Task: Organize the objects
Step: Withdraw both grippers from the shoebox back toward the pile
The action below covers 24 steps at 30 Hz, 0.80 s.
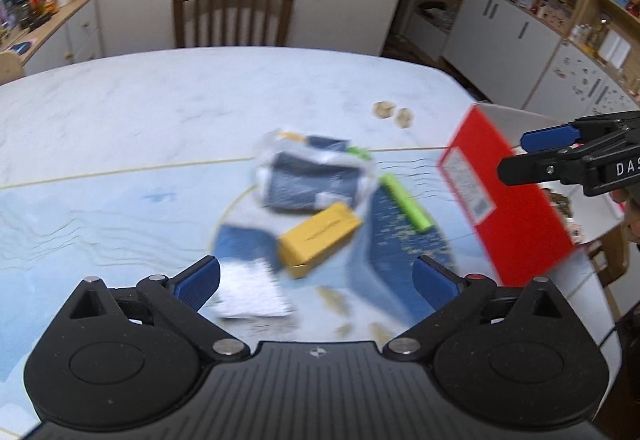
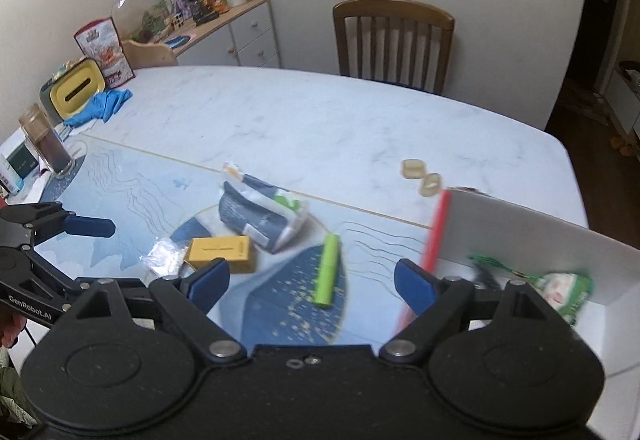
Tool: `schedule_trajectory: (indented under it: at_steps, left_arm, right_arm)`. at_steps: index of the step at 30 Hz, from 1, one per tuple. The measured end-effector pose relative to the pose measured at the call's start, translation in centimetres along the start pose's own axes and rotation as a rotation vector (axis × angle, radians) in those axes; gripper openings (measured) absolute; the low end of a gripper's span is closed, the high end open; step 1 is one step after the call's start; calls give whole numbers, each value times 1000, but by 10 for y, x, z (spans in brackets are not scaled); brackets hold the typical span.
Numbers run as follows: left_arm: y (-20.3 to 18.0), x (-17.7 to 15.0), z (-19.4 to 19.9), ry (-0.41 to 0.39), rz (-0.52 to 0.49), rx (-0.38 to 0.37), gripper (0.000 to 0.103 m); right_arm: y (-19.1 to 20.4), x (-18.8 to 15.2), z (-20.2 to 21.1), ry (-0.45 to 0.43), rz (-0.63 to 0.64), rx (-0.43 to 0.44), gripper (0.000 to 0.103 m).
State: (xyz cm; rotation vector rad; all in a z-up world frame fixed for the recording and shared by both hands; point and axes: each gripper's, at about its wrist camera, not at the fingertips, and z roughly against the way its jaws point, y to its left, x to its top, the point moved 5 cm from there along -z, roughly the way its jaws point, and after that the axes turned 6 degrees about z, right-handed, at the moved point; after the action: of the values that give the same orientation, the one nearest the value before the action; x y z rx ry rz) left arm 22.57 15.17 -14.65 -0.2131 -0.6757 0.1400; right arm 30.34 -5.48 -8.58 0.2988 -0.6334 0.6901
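Observation:
On the blue placemat (image 1: 120, 208) lie a yellow box (image 1: 320, 236) (image 2: 220, 250), a green tube (image 1: 406, 206) (image 2: 329, 268), a blue-and-white plastic package (image 1: 312, 176) (image 2: 264, 216) and a silver foil packet (image 1: 252, 292) (image 2: 164, 256). My left gripper (image 1: 316, 276) hangs open above the foil and yellow box, holding nothing. A red box (image 1: 516, 216) with white inside walls (image 2: 520, 236) stands at the right, with a green packet (image 2: 568, 292) in it. My right gripper (image 2: 310, 276) (image 1: 516, 156) is open and empty, between the tube and the box edge.
Two small beige rings (image 1: 384, 109) (image 2: 414, 168) lie on the white table (image 2: 280, 112). A wooden chair (image 2: 394, 40) stands at the far side. At the table's left are a glass jar (image 2: 48, 144), a yellow tissue box (image 2: 78, 90) and blue gloves (image 2: 104, 104).

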Motion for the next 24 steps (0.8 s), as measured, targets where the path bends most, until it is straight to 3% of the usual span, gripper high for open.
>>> schedule_trajectory:
  at_steps: [11, 24]
  left_arm:
    - [48, -16, -39, 32, 19, 63, 103]
    - [46, -26, -70, 37, 16, 70, 103]
  right_arm:
    - [18, 0, -68, 91, -50, -68, 87]
    - [6, -14, -117, 164, -141, -127, 73]
